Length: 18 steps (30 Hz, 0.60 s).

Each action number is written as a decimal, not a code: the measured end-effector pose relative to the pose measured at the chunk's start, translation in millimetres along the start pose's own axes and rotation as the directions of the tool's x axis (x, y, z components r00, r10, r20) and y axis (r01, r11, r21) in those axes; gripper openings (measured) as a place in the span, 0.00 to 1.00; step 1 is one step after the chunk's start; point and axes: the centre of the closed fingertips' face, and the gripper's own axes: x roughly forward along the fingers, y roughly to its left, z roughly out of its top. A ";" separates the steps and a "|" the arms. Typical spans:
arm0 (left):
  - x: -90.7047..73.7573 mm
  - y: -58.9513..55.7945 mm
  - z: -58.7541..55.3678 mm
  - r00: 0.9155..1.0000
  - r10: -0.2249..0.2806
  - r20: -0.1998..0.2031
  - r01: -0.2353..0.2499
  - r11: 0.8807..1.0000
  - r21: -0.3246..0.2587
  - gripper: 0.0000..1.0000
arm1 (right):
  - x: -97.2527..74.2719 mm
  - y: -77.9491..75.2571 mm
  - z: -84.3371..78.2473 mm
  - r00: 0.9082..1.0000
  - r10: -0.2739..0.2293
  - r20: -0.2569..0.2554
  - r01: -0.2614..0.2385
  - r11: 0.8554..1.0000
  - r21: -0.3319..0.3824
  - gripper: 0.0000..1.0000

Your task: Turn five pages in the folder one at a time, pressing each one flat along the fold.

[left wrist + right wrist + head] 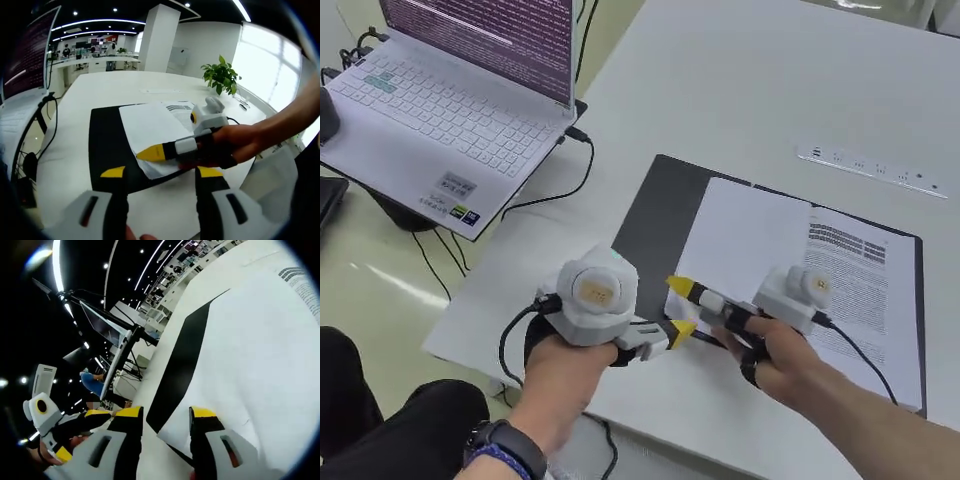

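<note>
Folder (pixel 655 215) lies open on the white table (pixel 740 80), black cover at left, printed sheet at right; a blank page (pixel 740 240) arches over the fold; right gripper (pixel 165 412) sits at the page's near corner, jaws parted, the paper edge apparently between them without being pinched; left gripper (pixel 160 172) hovers just off the folder's near edge, jaws wide, holding nothing; laptop (pixel 440 110) stands beyond.

A black folder (pixel 655 215) is lying mid-frame, showing a white page (pixel 750 235) with black printed lines at right. Left gripper (pixel 162 172) and right gripper (pixel 165 412) are showing white bodies, yellow tips. A white laptop (pixel 440 110) is glowing purple, upper left.
</note>
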 end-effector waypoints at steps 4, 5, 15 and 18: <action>16.2 -0.1 2.6 1.000 -0.010 0.006 0.010 1.000 0.003 0.45 | -8.0 10.0 -0.6 0.999 0.040 -0.009 -0.040 0.999 -0.032 0.49; 19.5 0.5 2.9 1.000 -0.009 0.006 0.009 1.000 0.004 0.43 | -10.9 11.8 -0.1 0.999 0.047 -0.008 -0.047 0.998 -0.035 0.51; 53.9 -2.6 -6.9 0.998 -0.052 -0.020 0.052 0.998 -0.029 0.21 | -67.3 3.3 5.0 1.000 -0.012 0.006 0.013 0.987 -0.162 0.47; 65.4 -3.7 -13.8 0.997 -0.062 -0.046 0.062 0.998 -0.013 0.17 | -82.7 -4.8 8.2 0.999 -0.035 0.031 0.040 0.987 -0.158 0.43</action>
